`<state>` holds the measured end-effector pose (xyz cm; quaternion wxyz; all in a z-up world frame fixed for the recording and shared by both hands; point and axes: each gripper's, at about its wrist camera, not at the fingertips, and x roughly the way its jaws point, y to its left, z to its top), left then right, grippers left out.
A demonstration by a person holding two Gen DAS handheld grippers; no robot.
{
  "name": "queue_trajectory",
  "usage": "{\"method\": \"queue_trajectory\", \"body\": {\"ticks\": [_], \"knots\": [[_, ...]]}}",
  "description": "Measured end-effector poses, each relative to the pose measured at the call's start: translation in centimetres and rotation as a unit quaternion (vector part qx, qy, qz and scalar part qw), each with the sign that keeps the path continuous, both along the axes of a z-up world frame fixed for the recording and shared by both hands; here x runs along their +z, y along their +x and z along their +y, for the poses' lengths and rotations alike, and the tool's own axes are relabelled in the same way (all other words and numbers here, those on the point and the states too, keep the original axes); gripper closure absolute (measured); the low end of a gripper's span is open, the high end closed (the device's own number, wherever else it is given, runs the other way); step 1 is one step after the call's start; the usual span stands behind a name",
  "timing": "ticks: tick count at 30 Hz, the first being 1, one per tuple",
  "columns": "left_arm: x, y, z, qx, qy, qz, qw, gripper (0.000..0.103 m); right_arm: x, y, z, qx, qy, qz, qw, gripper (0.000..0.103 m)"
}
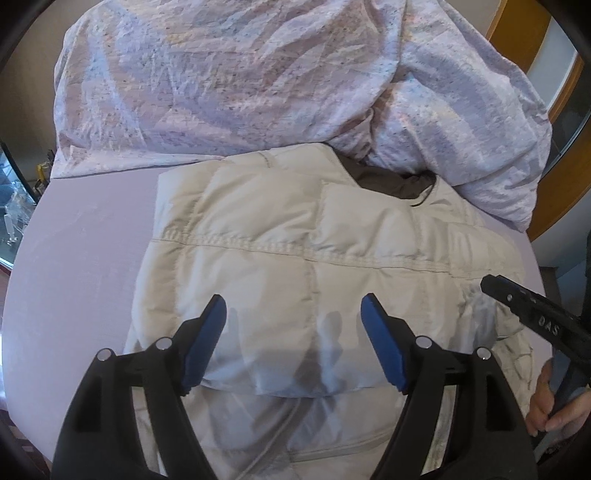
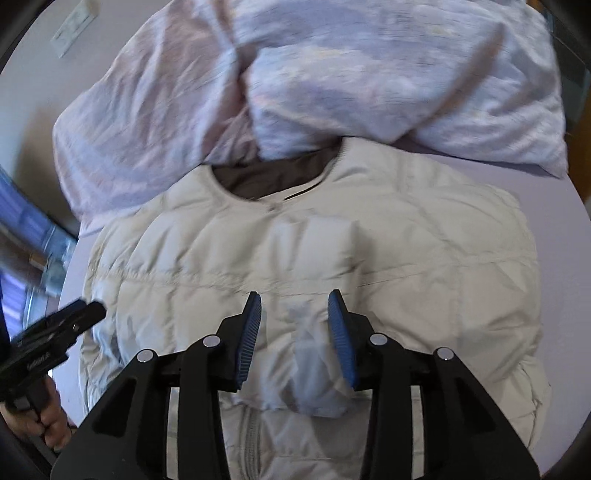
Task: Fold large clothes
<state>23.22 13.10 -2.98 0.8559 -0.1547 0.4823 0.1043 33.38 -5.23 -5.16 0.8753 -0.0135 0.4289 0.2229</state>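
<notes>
A cream quilted puffer jacket [image 1: 280, 236] lies flat on the lilac bed sheet [image 1: 81, 236], its brown-lined collar [image 1: 384, 181] pointing away from me. My left gripper [image 1: 293, 306] hovers over the jacket's near half, open, with nothing between its blue pads. A finger of the right gripper [image 1: 524, 306] reaches in over the jacket's right edge. In the right wrist view the jacket [image 2: 424, 258] fills the middle and its zip [image 2: 251, 424] runs toward me. My right gripper [image 2: 294, 299] stands open just above the jacket's middle and grips no fabric.
A crumpled lilac patterned duvet [image 1: 229, 81] is heaped behind the collar and touches it. A wooden frame [image 1: 517, 33] stands at the back right. The bed's left edge [image 1: 33, 206] drops off beside glass shelving. A person's hand [image 1: 554, 406] holds the right gripper's handle.
</notes>
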Motion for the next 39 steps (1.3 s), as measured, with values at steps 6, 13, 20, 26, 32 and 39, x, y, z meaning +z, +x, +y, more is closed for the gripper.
{"method": "queue_trajectory", "body": {"ticks": [6, 13, 20, 26, 32, 39], "knots": [[-1.4, 0.0, 1.2, 0.012, 0.010, 0.018, 0.9997, 0.027, -1.5, 1.0, 1.1, -0.001, -0.026, 0.020, 0.999, 0.064], [-2.9, 0.1, 2.2, 0.020, 0.011, 0.035, 0.9991, 0.027, -3.4, 1.8, 1.5, -0.007, -0.049, 0.046, 0.998, 0.065], [-3.5, 0.7, 2.3, 0.013, 0.014, 0.045, 0.9988, 0.027, -4.8, 2.7, 1.8, -0.019, -0.053, 0.065, 0.996, 0.066], [-5.0, 1.2, 2.2, 0.012, 0.019, 0.059, 0.9980, 0.025, -5.3, 2.5, 2.0, -0.021, -0.053, 0.058, 0.997, 0.066], [-6.4, 1.8, 2.1, 0.008, 0.024, 0.073, 0.9970, 0.024, -5.7, 3.1, 1.6, -0.018, -0.032, 0.071, 0.997, 0.065], [-6.4, 1.5, 1.9, 0.004, 0.027, 0.074, 0.9969, 0.024, -5.3, 2.9, 1.6, -0.010, -0.037, 0.075, 0.996, 0.065]]}}
